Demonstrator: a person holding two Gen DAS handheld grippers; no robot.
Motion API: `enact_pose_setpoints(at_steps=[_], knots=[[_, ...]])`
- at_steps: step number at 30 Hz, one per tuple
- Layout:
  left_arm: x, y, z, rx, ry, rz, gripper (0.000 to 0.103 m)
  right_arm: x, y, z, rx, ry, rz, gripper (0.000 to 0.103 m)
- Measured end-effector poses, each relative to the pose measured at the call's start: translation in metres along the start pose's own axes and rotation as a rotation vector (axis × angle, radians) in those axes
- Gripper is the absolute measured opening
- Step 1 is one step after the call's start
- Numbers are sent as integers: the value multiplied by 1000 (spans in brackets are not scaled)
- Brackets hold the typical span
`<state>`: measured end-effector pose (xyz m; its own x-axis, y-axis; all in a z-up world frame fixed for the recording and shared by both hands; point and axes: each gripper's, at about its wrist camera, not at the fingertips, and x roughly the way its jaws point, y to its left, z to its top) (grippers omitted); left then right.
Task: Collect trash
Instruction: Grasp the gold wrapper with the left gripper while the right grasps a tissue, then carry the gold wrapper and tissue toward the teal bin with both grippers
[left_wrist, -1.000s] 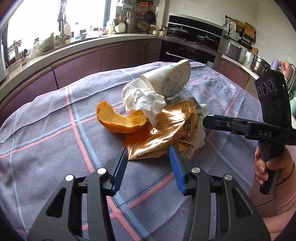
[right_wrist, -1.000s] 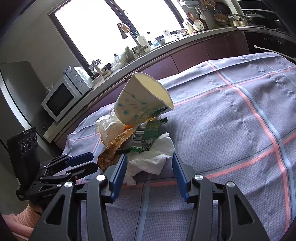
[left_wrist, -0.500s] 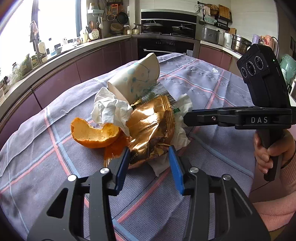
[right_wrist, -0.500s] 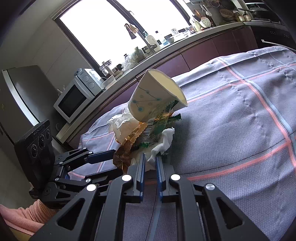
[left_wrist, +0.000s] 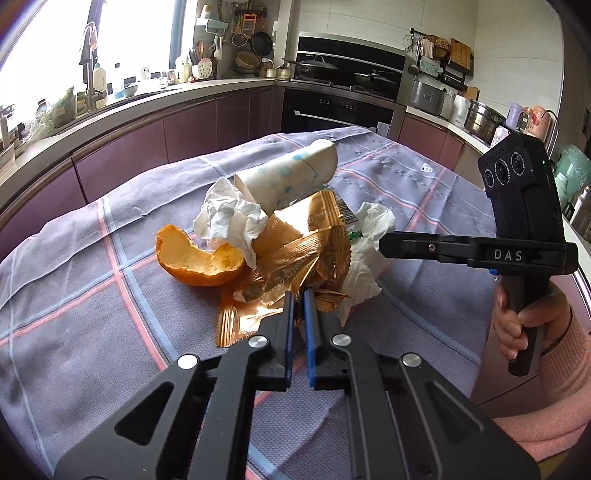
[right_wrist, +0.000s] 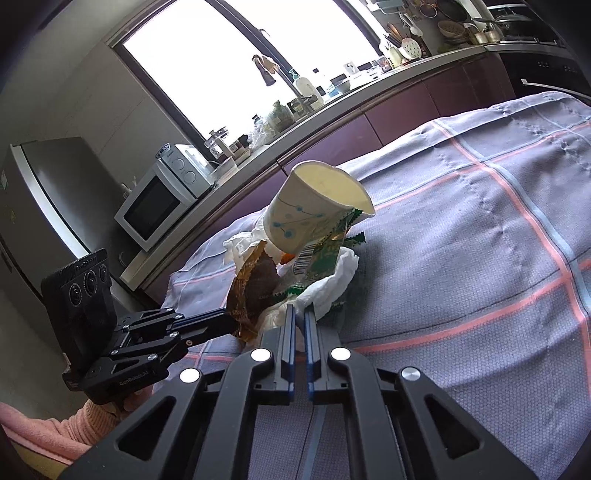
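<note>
Pinching gold wrapper (left_wrist: 295, 258), left gripper (left_wrist: 298, 295) had just clamped down; right gripper (right_wrist: 300, 312) held white tissue (right_wrist: 332, 284) beside tilted paper cup (right_wrist: 310, 218).

claws (left_wrist: 298, 295): black, blue pads, silver screws | "DAS" lettering | sleeve (left_wrist: 554, 398): seemingly pink knit

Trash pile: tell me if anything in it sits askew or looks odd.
The paper cup lies tipped on its side atop the pile, propped on the crumpled tissue and gold wrapper, not touching the tablecloth. It looks precarious.
</note>
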<state>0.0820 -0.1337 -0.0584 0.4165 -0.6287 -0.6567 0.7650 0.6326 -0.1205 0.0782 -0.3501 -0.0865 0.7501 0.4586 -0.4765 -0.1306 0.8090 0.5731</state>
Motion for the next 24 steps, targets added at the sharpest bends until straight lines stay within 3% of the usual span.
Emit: enact_pose_setpoints(at_steps=[13,24], knots=[[-72,22,-21,-125,-105,-4,4,-33,29,11,-58,-64,68,2],[-135,41,-46,-186,-170,91,4,-28,79,23,-152,-65,164,2]])
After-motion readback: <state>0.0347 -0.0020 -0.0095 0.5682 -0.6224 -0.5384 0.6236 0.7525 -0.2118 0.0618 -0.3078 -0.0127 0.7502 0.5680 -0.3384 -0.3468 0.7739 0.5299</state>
